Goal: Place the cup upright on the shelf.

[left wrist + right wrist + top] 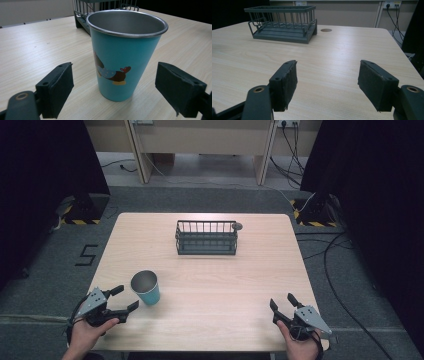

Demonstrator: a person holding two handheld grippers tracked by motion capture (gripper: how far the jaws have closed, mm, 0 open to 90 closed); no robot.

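While the teal tapered metal cup [125, 53] stands upright and empty on the light wooden table [215, 290], the left gripper [123, 299] sits just beside it, jaws spread, gripping nothing. At the near right edge, the right gripper [283, 303] is likewise released. Toward the far side, the dark wire rectangular basket [206, 237] holds nothing visible.

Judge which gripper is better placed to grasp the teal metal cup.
Left. The left gripper sits open right beside the teal metal cup, jaws flanking it; the right gripper is across the wooden table.
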